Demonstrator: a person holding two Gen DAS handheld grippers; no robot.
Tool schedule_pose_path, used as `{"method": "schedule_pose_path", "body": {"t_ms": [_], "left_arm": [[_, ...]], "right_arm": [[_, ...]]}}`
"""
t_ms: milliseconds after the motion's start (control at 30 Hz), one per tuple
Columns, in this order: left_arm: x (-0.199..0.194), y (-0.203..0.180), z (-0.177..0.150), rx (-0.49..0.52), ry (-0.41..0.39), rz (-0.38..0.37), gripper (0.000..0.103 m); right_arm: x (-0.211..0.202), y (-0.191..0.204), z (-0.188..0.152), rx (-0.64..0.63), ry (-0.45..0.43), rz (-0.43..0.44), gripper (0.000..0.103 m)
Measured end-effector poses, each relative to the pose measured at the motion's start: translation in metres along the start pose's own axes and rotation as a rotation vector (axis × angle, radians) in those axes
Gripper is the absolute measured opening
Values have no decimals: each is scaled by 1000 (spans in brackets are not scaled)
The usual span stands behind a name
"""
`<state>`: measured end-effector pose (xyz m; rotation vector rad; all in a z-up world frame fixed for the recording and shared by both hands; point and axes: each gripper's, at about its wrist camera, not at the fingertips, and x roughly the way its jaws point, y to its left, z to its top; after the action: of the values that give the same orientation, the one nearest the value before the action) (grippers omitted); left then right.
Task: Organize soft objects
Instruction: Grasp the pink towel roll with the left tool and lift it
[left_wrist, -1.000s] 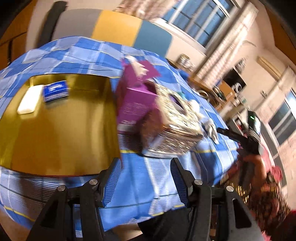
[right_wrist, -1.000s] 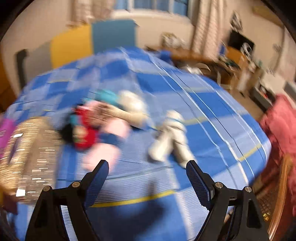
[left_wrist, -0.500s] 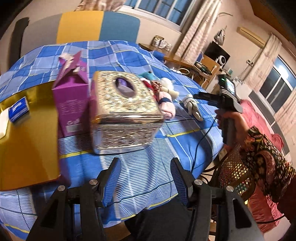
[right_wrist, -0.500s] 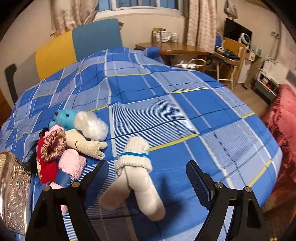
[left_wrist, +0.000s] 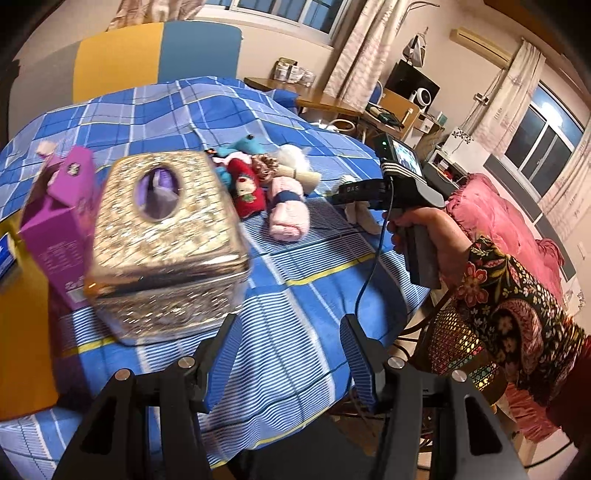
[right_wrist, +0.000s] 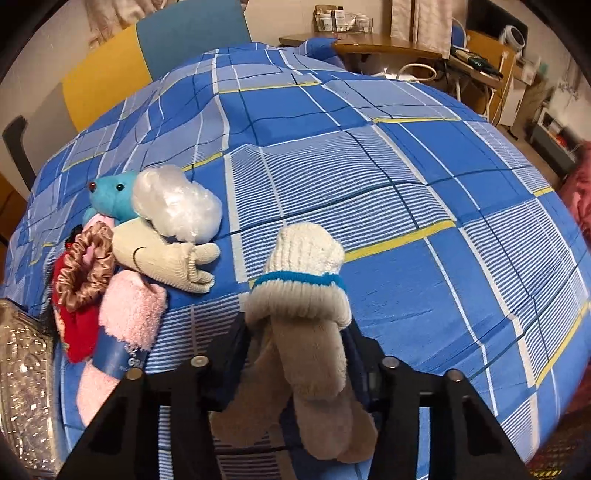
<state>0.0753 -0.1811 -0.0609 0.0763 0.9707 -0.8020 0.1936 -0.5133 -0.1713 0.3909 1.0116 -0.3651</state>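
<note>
A rolled pair of cream socks with a blue band (right_wrist: 299, 314) lies on the blue checked cloth, between the fingers of my right gripper (right_wrist: 295, 332), whose jaws stand close against its sides. A pile of soft things lies to its left: a blue plush (right_wrist: 110, 195), a white fluffy ball (right_wrist: 173, 206), a beige glove (right_wrist: 166, 258), a brown scrunchie (right_wrist: 86, 266), a red plush (right_wrist: 74, 332) and a pink sock (right_wrist: 125, 325). My left gripper (left_wrist: 288, 350) is open and empty above the near table edge. The pile also shows in the left wrist view (left_wrist: 266, 177).
A glittery gold tissue box (left_wrist: 162, 236) stands just ahead-left of the left gripper, with a purple carton (left_wrist: 59, 218) behind it and a gold tray (left_wrist: 22, 332) at the far left. The right hand tool (left_wrist: 399, 192) is over the table's right side.
The right gripper has moved forward and down onto the cream socks and narrowed around them. The left gripper's view has swung right, toward the tissue box and the pile.
</note>
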Motion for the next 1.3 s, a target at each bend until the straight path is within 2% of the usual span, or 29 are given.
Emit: {"method": "schedule_pose_path", "body": {"t_ms": [167, 333, 500, 700, 767, 867, 967, 1100, 1133, 1167, 1200, 1300], "left_arm": [[17, -18, 12, 15, 22, -14, 56], [35, -41, 39, 60, 16, 17, 56], [77, -52, 77, 66, 81, 66, 57], [142, -46, 111, 29, 178, 152, 57], [163, -42, 118, 34, 206, 227, 57], [187, -34, 124, 15, 247, 267, 57], [204, -26, 127, -11, 276, 273, 57], [214, -19, 126, -46, 270, 252, 57], [215, -18, 125, -58, 268, 238, 54], [215, -16, 122, -70, 265, 230, 45], [213, -15, 119, -74, 257, 243, 40], [203, -11, 116, -98, 223, 216, 36]], "right_arm": [[-12, -2, 0, 35, 2, 73, 40], [-36, -4, 2, 32, -71, 49, 40], [-52, -13, 8, 47, -133, 24, 40], [-60, -25, 13, 88, -162, 36, 40], [-62, -24, 15, 85, -173, 35, 40], [-64, -22, 16, 76, -189, 34, 40], [-64, -22, 16, 82, -185, 58, 40], [-64, -19, 17, 78, -189, 66, 40], [-64, -18, 17, 76, -188, 71, 40], [-64, -18, 17, 75, -188, 75, 40], [-63, -17, 17, 74, -187, 80, 40], [-61, -17, 17, 76, -179, 93, 40]]}}
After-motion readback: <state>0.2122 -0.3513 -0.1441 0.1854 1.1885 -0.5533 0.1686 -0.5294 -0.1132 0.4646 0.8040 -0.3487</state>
